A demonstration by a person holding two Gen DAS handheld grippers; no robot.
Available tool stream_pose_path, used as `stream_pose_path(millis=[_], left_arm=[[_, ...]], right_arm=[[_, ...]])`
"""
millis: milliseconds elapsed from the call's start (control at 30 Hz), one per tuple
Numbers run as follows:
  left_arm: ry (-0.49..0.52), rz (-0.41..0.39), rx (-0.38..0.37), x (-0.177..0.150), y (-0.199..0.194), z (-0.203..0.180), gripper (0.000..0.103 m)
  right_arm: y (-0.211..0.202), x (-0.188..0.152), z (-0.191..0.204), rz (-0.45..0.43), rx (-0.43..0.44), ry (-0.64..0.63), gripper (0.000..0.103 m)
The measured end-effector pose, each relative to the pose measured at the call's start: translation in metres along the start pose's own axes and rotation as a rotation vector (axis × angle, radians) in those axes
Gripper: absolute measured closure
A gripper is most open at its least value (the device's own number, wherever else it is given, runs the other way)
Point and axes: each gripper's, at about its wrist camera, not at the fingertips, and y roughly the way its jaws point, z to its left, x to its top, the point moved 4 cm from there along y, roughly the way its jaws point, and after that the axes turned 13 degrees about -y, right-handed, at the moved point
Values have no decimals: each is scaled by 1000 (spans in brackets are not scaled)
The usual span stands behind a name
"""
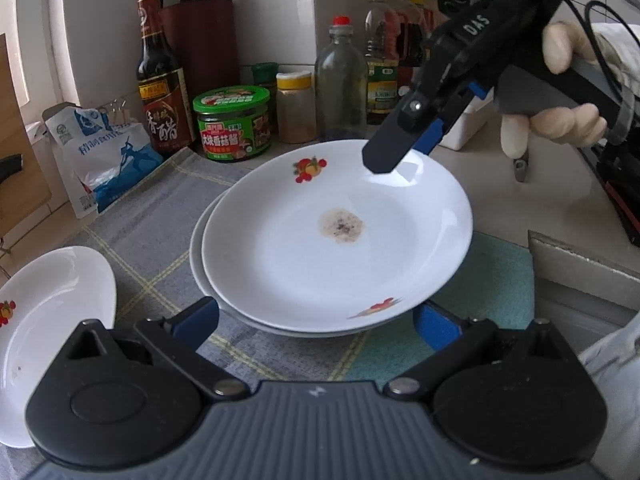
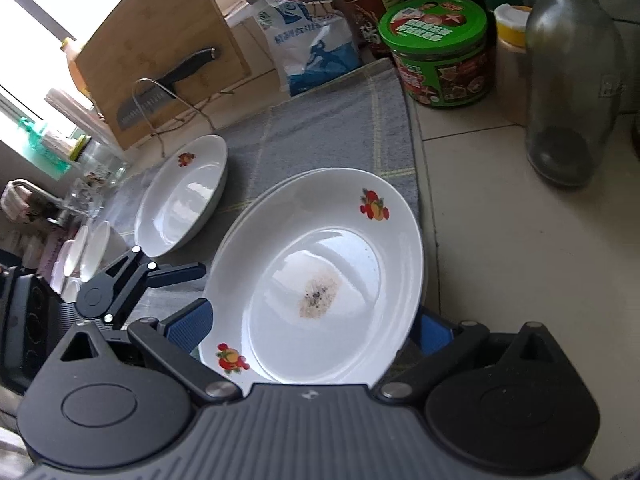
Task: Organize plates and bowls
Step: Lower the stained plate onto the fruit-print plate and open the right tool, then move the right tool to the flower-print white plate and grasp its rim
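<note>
I see stained top plate (image 1: 336,236) stacked on second plate (image 1: 199,248), grey mat on desk. Right claw (image 1: 394,152) at far rim, grip unclear; left claw (image 1: 316,322) spread wide, empty. Glazed ceramic: stiff, slick, breakable; I'd pinch rim.

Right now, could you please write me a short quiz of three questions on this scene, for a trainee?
1. True or false: the stained plate lies directly on the cloth.
2. What colour is the lid of the jar? A red, B green, C yellow.
3. Fill in: the fingers of the left tool and of the right tool are both ___ (open or shut).

Key
1. False: it rests on a second plate.
2. B.
3. Open.
</note>
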Motion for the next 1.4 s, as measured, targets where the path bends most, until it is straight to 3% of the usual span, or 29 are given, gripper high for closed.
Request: stream_pose_path(millis=[333, 467, 633, 767, 867, 1033, 1200, 1400], left_arm=[[-5, -55, -22, -1, -9, -9, 0], [-24, -121, -10, 0, -25, -11, 0], [-71, -206, 55, 0, -49, -10, 0], [-179, -265, 127, -1, -69, 2, 0], [-263, -270, 228, -6, -78, 17, 0], [-401, -200, 379, -23, -83, 44, 0], [-449, -142, 575, -39, -85, 59, 0], [-541, -95, 665, -54, -77, 75, 0]], right_arm=[[-9, -9, 7, -26, -76, 18, 0], [-13, -11, 12, -47, -89, 3, 0], [-20, -7, 22, -96, -120, -11, 0], [-22, 1, 44, -156, -165, -69, 0], [-18, 9, 59, -193, -161, -114, 0], [2, 25, 84, -183, -138, -248, 0], [22, 44, 98, -159, -73, -364, 0], [43, 65, 110, -125, 20, -446, 0]])
